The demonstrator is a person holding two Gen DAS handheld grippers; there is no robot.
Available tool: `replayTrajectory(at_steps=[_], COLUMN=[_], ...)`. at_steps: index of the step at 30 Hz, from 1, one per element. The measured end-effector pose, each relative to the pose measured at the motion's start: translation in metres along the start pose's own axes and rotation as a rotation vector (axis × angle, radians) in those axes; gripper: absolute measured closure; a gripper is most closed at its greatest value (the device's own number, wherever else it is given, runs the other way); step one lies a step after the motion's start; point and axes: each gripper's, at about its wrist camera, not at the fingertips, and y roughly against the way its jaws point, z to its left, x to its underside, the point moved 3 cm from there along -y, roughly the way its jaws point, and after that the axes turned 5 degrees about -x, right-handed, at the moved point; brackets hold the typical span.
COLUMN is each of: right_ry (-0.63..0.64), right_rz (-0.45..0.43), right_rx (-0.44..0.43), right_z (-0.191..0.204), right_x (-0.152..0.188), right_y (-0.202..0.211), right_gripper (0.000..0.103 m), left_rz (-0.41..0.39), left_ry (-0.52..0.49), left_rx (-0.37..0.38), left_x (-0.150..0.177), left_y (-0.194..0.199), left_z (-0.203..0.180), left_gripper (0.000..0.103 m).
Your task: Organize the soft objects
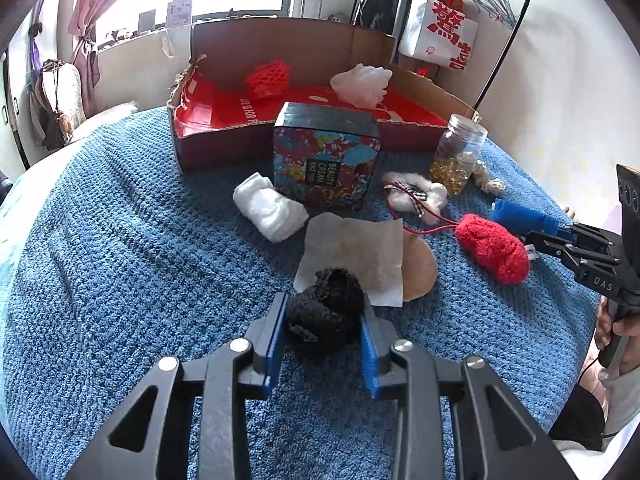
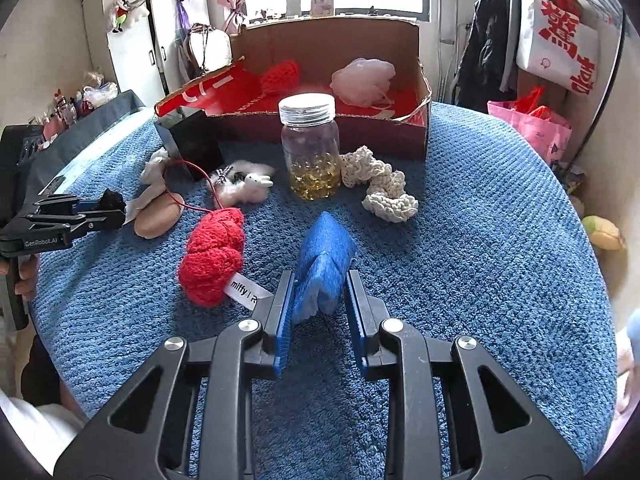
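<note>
Left tongs point(image 1: 324, 320): I have them clenched on the black knit ball point(image 1: 326, 312), at 6 o'clock.
Right tongs point(image 2: 318, 296): grasping the blue sponge point(image 2: 324, 256) mid-body.
Handling: both light, squashy; I pinch centrally.
Box point(image 2: 424, 80): 12 o'clock.

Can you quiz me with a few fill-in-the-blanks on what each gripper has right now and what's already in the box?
1. The left gripper is closed on a ____ knitted bundle.
2. The right gripper grips a blue ____.
3. The cardboard box already holds ____ soft items.
4. The jar stands ____ the box.

Missing words: black; sponge; two; outside
</note>
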Motion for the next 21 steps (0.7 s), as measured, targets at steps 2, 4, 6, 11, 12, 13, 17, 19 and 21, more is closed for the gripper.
replayTrajectory(at_steps=[2,4,6,11,12,13,17,19,21], right_ry=[0.000,-0.003,0.000,0.008,0.007,0.006,0.010,0.009,0.009], right_rz=[-0.006,-0.010,-0.017,-0.034,-0.036,-0.040,-0.045,-0.043,-0.039], right_rx=[0.000,-0.004,-0.006,-0.005,-0.008,-0.008,-0.013,-0.009,-0.004], right_z=[0.001,0.000,0.001,0.003,0.003,0.003,0.004,0.004,0.002], right_x=[-0.001,-0.001,-0.002,-0.004,-0.004,-0.005,-0.008,-0.010,-0.012], right_y=[0.000,0.002,0.004,0.010,0.011,0.012,0.015,0.014,0.013], right_gripper=[0.084,0.085,0.087,0.088,0.088,0.088,0.088,0.088,0.088], left_rz=[0.001,0.000,-0.003,-0.015,-0.016,-0.018,-0.020,-0.017,-0.008], left_ry=[0.004,0.008,0.009,0.006,0.007,0.008,0.006,0.006,0.006], left_rx=[0.001,-0.002,-0.006,-0.016,-0.017,-0.019,-0.033,-0.042,-0.051], left_x=[0.000,-0.001,-0.003,-0.007,-0.007,-0.008,-0.012,-0.015,-0.019], left_y=[0.000,0.000,0.002,0.007,0.009,0.009,0.011,0.010,0.008], left_z=[0.001,0.001,0.002,0.007,0.008,0.007,0.010,0.012,0.015], left_gripper=[0.069,0.069,0.069,0.069,0.069,0.069,0.069,0.069,0.069])
